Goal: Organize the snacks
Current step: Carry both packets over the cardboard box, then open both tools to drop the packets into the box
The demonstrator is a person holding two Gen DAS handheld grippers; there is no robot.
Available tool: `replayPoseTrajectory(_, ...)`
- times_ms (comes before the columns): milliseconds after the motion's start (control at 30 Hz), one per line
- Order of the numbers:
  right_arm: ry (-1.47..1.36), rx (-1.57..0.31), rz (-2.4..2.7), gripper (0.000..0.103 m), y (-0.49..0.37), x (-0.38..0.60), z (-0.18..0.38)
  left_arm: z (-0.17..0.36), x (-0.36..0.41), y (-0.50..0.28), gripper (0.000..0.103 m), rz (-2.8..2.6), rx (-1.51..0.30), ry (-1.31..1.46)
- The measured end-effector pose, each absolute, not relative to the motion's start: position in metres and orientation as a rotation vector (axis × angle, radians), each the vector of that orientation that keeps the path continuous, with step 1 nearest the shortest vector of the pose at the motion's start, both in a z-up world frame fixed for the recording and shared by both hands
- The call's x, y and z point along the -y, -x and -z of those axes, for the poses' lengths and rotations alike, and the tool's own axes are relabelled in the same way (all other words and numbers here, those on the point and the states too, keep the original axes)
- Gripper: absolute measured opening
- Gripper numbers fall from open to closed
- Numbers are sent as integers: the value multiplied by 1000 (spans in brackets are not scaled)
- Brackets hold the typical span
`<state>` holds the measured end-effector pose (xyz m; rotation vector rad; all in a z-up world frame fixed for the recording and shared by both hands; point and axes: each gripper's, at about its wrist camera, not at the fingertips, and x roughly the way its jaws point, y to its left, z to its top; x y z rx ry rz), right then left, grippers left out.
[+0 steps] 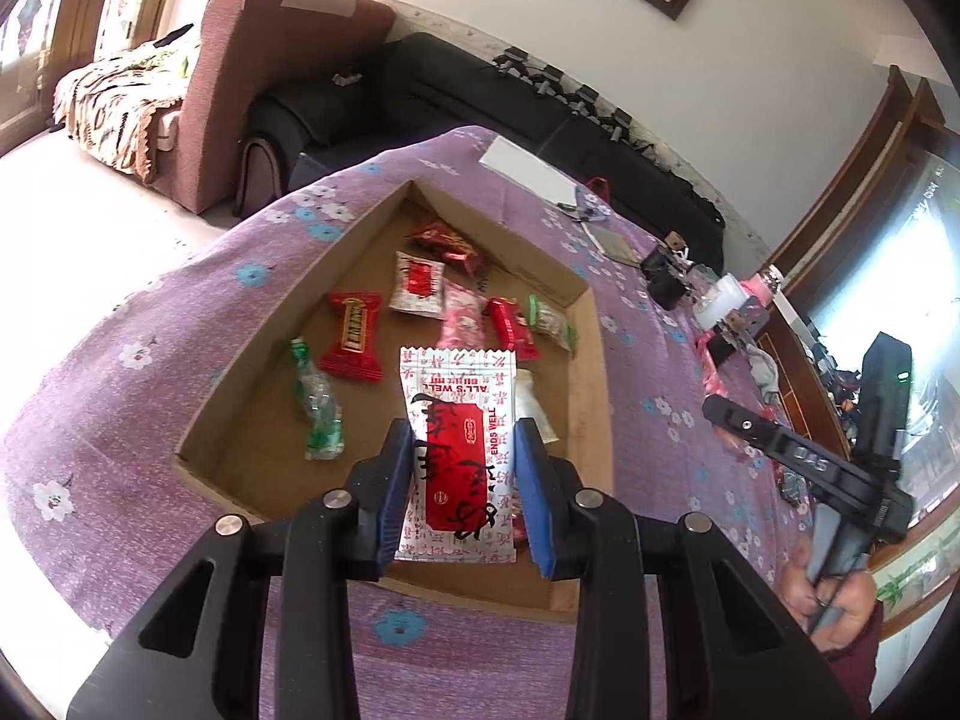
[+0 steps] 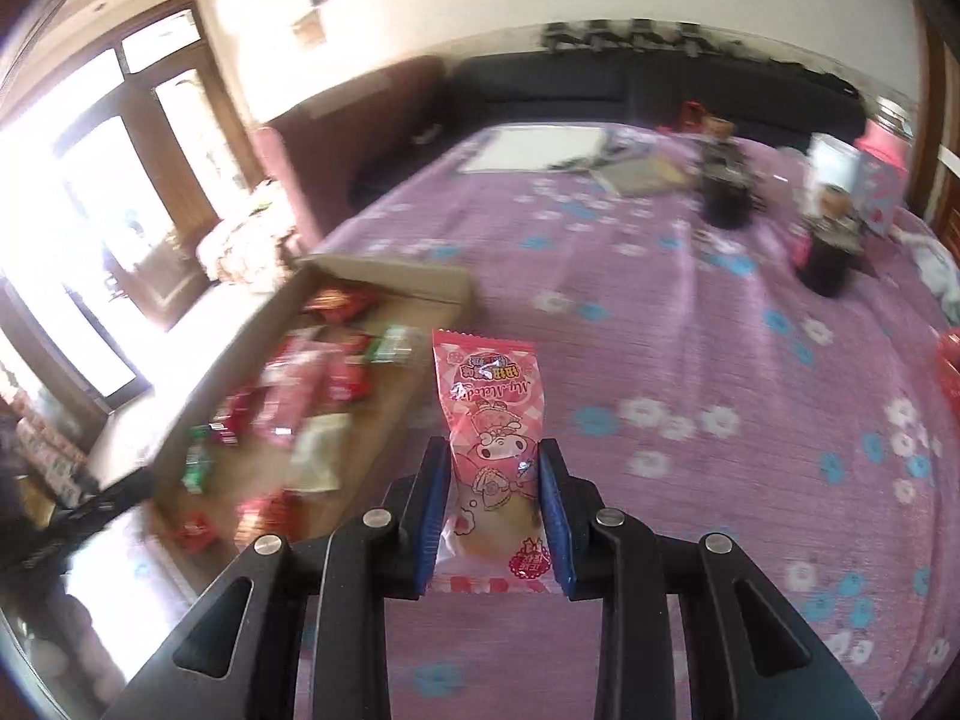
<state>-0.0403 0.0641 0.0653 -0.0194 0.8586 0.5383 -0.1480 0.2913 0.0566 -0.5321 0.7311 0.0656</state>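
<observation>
My left gripper (image 1: pixel 463 450) is shut on a white and red snack packet (image 1: pixel 459 420) and holds it over the near part of a shallow cardboard tray (image 1: pixel 591 396). The tray holds several wrapped snacks, among them a red candy (image 1: pixel 354 339) and a green one (image 1: pixel 315 399). My right gripper (image 2: pixel 493 468) is shut on a pink My Melody snack packet (image 2: pixel 489 414) above the purple flowered cloth (image 2: pixel 690 330), just right of the tray (image 2: pixel 396 276). The right gripper's body shows in the left wrist view (image 1: pixel 840 468).
Dark cups (image 2: pixel 831 261) and a white sheet (image 2: pixel 531 147) stand at the table's far side. A black sofa (image 1: pixel 456 96) and a brown armchair (image 1: pixel 252 60) lie beyond the table. The view from the right wrist is blurred.
</observation>
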Motion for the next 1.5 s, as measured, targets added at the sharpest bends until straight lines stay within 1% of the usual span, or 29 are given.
replayPoseTrajectory(300,29,-920,-698,29,55,-137,-59,-46,-301,144,31,-113,-744,499)
replayPoseTrajectory(567,37,-1011,-766,29,47,-195,-29,-40,-301,135,32,-179,-752,417)
replayPoseTrajectory(767,10,-1069,-756,29,32,-214,-4,-31,-304,126,32,-198,-770,396)
replayPoseTrajectory(1000,5,-1065,-742,30,22,-219,2,-27,-305,122,32,-210,-775,374)
replayPoseTrajectory(1133,26,-1047,-733,32,23,-223,2,-28,-304,122,32,-218,-772,366)
replayPoseTrajectory(1167,31,-1042,-733,32,23,-224,2,-28,-304,122,34,-218,-772,365)
replayPoseTrajectory(1233,32,-1032,-739,33,25,-224,-1,-28,-303,122,34,-215,-773,366)
replayPoseTrajectory(1333,30,-1006,-742,37,33,-222,-7,-29,-302,122,34,-215,-778,365)
replayPoseTrajectory(1400,25,-998,-751,38,36,-220,-11,-29,-302,123,34,-216,-781,366)
replayPoseTrajectory(1433,22,-990,-753,38,37,-219,-13,-30,-301,123,35,-217,-781,365)
replayPoseTrajectory(1467,22,-986,-754,40,38,-219,-15,-31,-301,123,41,-218,-781,363)
replayPoseTrajectory(1500,20,-977,-757,41,40,-217,-18,-33,-300,124,50,-220,-778,359)
